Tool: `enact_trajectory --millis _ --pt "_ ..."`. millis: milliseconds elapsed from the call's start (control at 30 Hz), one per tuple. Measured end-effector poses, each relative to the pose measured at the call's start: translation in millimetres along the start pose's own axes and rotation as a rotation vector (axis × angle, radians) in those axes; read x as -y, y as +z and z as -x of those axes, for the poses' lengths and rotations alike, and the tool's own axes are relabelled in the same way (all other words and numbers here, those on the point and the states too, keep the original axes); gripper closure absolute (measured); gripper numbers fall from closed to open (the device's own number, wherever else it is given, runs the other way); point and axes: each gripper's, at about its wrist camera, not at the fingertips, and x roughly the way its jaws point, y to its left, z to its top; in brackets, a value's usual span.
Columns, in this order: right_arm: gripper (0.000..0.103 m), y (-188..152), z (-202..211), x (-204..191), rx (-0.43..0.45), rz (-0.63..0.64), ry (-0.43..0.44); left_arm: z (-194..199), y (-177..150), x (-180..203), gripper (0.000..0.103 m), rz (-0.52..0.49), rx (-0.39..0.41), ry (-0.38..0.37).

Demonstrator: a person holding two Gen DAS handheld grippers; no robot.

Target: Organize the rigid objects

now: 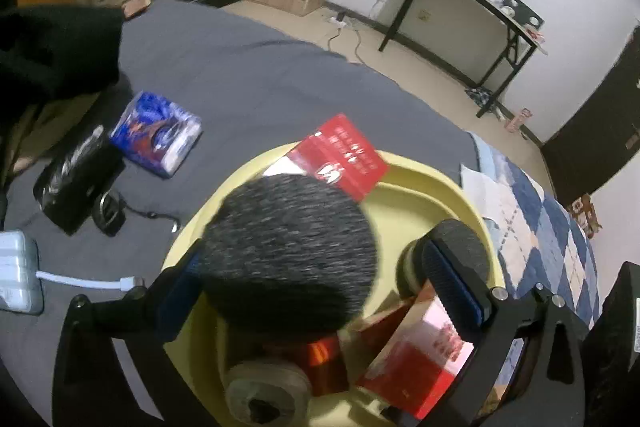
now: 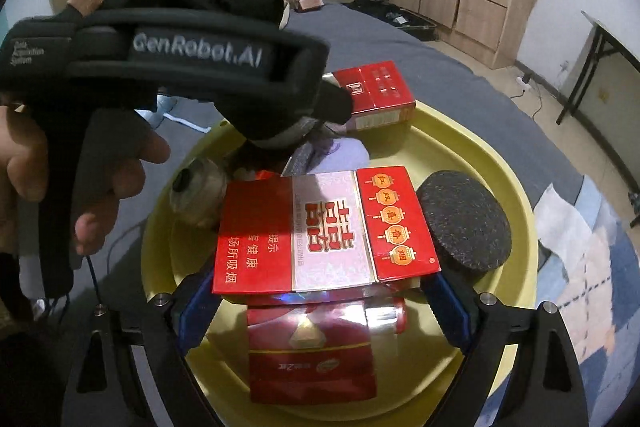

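The left gripper (image 1: 316, 291) has its fingers spread around a dark round disc (image 1: 292, 251) over the yellow tray (image 1: 436, 187) on the bed. The right gripper (image 2: 320, 311), fingers spread, brackets a red carton (image 2: 324, 231) in that tray.

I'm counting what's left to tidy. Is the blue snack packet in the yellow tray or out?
Out. The blue packet lies on the grey bedsheet, apart from the yellow tray.

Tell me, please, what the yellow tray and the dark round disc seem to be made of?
The yellow tray looks like moulded plastic: smooth, glossy, evenly coloured rim. The dark round disc looks like speckled stone or compressed fibre, matte and grainy; which one cannot be told.
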Motion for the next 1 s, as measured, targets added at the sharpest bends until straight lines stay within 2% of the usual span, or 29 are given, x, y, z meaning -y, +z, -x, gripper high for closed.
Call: enact_trajectory --millis 67,300,367,467,533,633,767,867,933,967,1000 --pt "0.0 -0.5 4.4 -2.8 0.024 0.006 0.001 3.4 -0.3 6.9 0.0 -0.021 0.011 0.015" --pt "0.0 -6.2 23.6 2.5 0.053 0.014 0.003 27.0 -5.4 24.5 0.0 -0.032 0.057 0.068" --pt "0.0 -12.2 33.8 10.0 0.069 0.012 0.004 38.3 -10.6 27.7 0.0 -0.007 0.077 0.076" --pt "0.0 -30.9 55.1 26.6 0.097 -0.016 0.009 61.2 -25.1 28.3 0.0 0.087 0.086 0.037" --pt "0.0 -44.8 66.3 41.1 0.114 -0.055 0.009 76.2 -33.3 36.7 0.0 0.116 0.102 0.048" --pt "0.0 -69.0 80.7 65.2 0.087 -0.107 -0.007 101.0 -57.4 58.5 0.0 0.13 0.133 0.089" --pt "0.0 -91.8 98.9 73.5 0.065 -0.056 -0.047 108.8 -107.4 95.2 0.0 0.12 0.105 0.12" --pt "0.0 -107.0 109.2 70.3 0.046 0.006 -0.083 94.7 -147.0 110.2 0.0 0.143 0.069 0.163" --pt "0.0 -113.4 110.3 68.3 0.034 0.038 -0.104 78.7 -165.0 116.6 0.0 0.101 0.071 0.255" --pt "0.0 -119.0 112.0 67.9 0.024 0.052 -0.106 66.7 -172.7 117.4 0.0 0.086 0.047 0.31" --pt "0.0 -121.8 109.5 67.3 0.009 0.057 -0.105 59.7 -174.9 115.5 0.0 0.092 0.014 0.299"
